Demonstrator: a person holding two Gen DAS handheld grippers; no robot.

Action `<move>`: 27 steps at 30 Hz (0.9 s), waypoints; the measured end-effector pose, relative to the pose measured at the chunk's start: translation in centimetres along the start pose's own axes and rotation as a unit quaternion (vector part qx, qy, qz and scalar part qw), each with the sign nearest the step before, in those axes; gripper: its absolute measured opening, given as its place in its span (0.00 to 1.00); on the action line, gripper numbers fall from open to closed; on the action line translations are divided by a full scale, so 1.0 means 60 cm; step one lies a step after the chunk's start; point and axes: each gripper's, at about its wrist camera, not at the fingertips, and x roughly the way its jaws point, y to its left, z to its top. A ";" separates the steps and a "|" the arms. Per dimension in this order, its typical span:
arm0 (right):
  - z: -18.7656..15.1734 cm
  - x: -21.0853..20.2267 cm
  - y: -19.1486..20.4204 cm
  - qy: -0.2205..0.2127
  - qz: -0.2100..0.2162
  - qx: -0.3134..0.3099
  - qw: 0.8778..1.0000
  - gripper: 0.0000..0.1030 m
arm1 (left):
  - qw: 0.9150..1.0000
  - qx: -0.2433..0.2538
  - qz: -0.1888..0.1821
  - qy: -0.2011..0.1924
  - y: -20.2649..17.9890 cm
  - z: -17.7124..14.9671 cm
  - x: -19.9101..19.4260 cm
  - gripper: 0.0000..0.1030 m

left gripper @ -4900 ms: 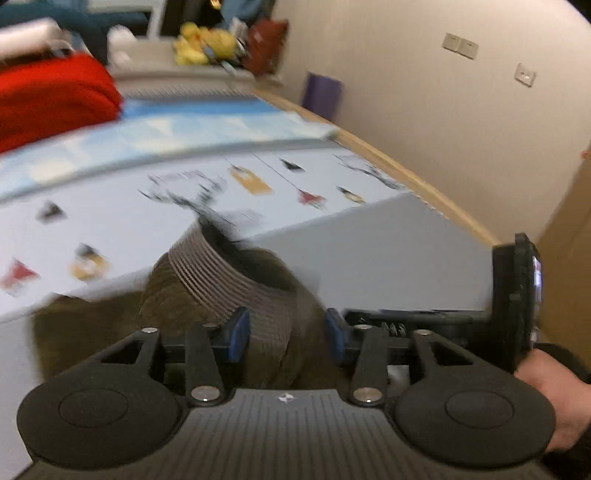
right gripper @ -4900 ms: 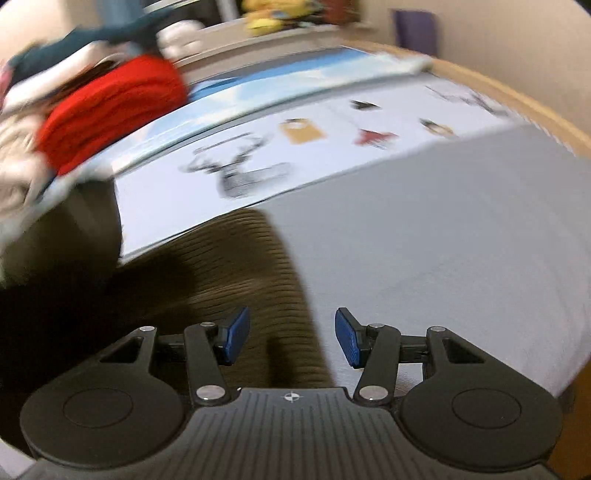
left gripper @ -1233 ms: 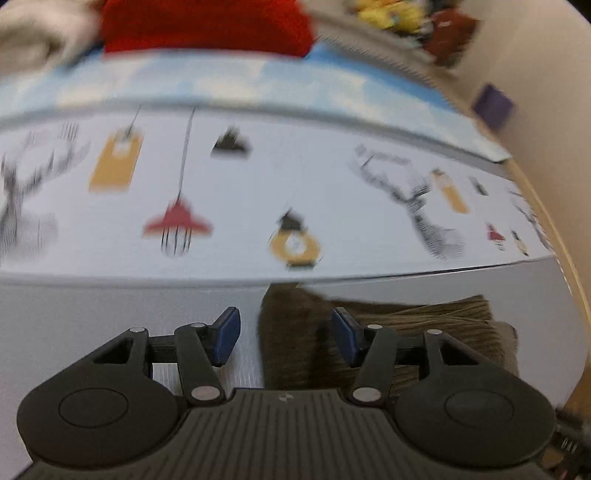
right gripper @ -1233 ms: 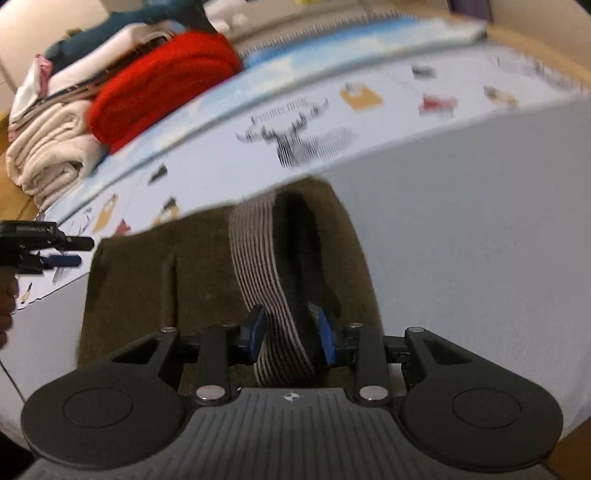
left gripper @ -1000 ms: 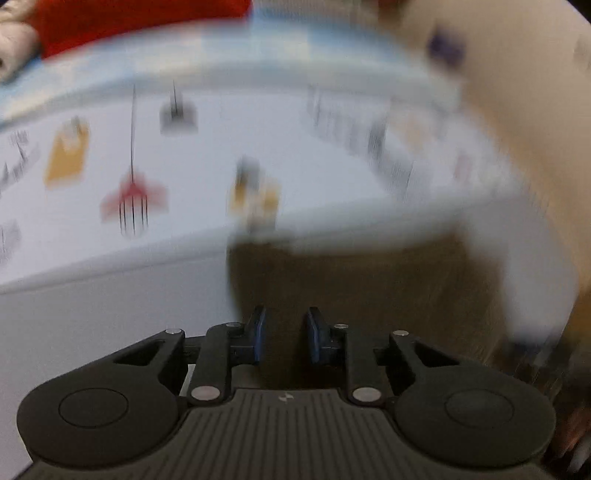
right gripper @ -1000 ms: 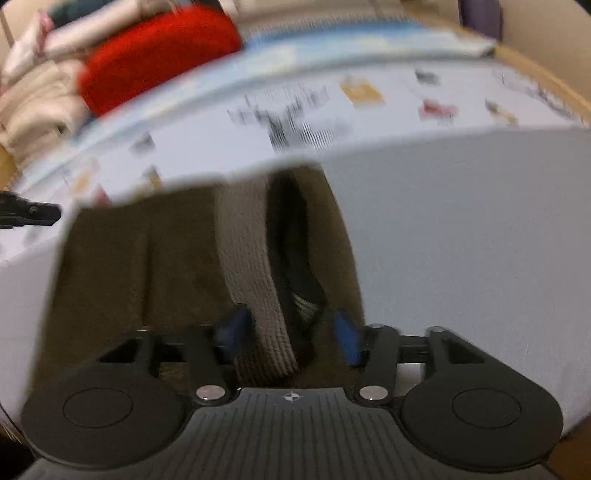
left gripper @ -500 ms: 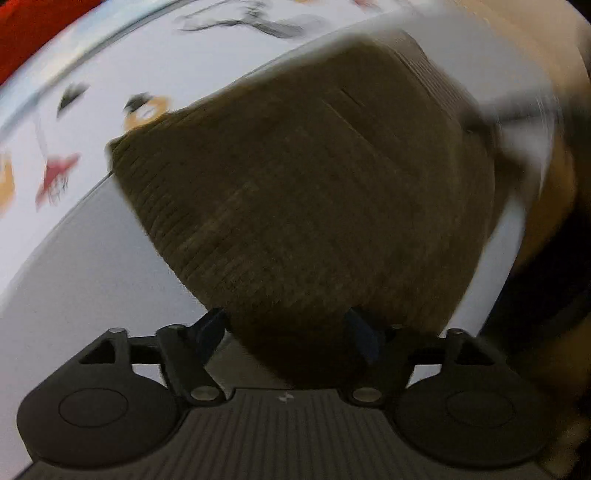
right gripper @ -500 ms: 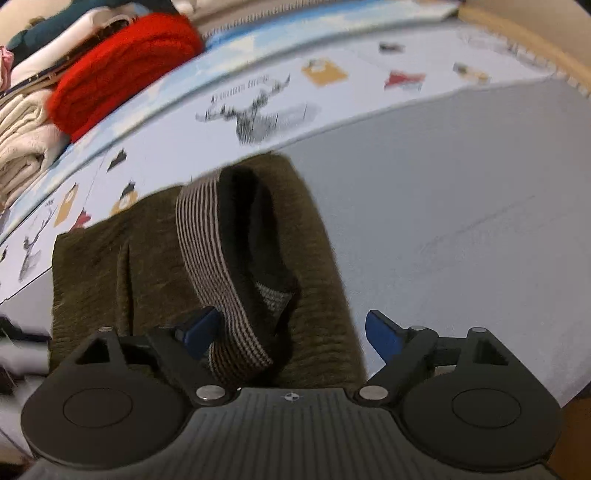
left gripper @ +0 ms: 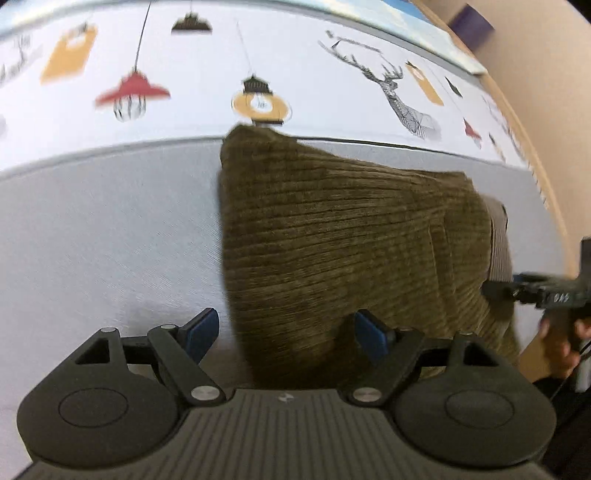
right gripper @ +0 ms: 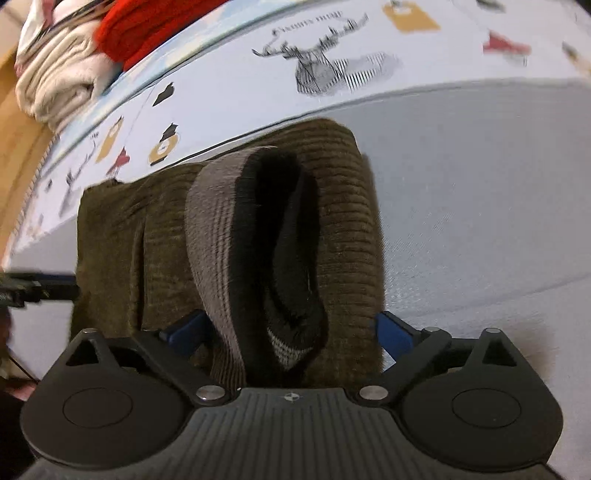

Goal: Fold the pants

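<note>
The pants [left gripper: 343,236], one pair in olive-brown corduroy, lay folded into a compact block on the grey part of the bed cover [left gripper: 110,229], their far edge just reaching the printed white band at 12 o'clock. In the right wrist view the ribbed grey waistband [right gripper: 218,236] stood looped open on top, dark lining showing. Judged from this, the folding looked largely done; flattening the waistband, or one more fold, might remain.

Grippers: two. The left gripper [left gripper: 284,330] had just been opening, its jaws spread, straddling the block's near-left corner with the pads off the cloth. The right gripper [right gripper: 288,332] had likewise just been opening, at its widest, the pants' near end between its pads but unpressed. One hand [left gripper: 554,343] showed at 3 o'clock in the left view.

Outward at 10 o'clock: one red item [right gripper: 147,26] and a pile of pale laundry [right gripper: 55,77], count unclear.
</note>
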 end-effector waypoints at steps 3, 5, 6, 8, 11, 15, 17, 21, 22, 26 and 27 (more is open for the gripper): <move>0.005 0.011 0.004 -0.001 0.007 0.009 1.000 1.00 | 1.000 -0.025 -0.013 0.013 0.008 0.002 0.023 0.82; 0.006 0.019 0.008 0.000 0.007 0.009 1.000 1.00 | 0.999 -0.034 -0.030 0.009 0.012 0.005 0.037 0.82; 0.009 0.022 0.008 0.000 0.009 0.008 1.000 1.00 | 0.999 -0.038 -0.033 0.009 0.014 0.008 0.043 0.83; 0.012 0.023 0.007 0.001 0.013 0.009 1.000 1.00 | 0.999 -0.037 -0.037 0.002 0.012 0.012 0.049 0.83; 0.014 0.016 0.014 -0.012 0.013 -0.002 1.000 0.89 | 0.999 -0.030 -0.030 -0.020 0.009 0.020 0.044 0.63; 0.019 -0.007 0.036 -0.055 0.014 -0.017 0.998 0.65 | 0.997 0.020 -0.003 -0.078 -0.009 0.038 -0.003 0.38; 0.031 -0.011 0.042 -0.080 0.032 -0.001 0.996 0.60 | 0.993 0.044 0.019 -0.107 -0.017 0.048 -0.027 0.37; 0.059 0.007 0.093 -0.117 0.037 -0.013 0.992 0.58 | 0.986 0.064 0.065 -0.142 0.000 0.069 -0.059 0.37; 0.066 0.014 0.107 -0.123 0.039 -0.016 0.992 0.58 | 0.985 0.061 0.071 -0.147 0.011 0.074 -0.067 0.37; 0.102 0.034 0.165 -0.150 0.054 -0.042 0.986 0.57 | 0.982 0.033 0.081 -0.169 0.067 0.093 -0.104 0.37; 0.110 0.038 0.179 -0.156 0.059 -0.050 0.985 0.57 | 0.981 0.025 0.082 -0.176 0.082 0.098 -0.115 0.37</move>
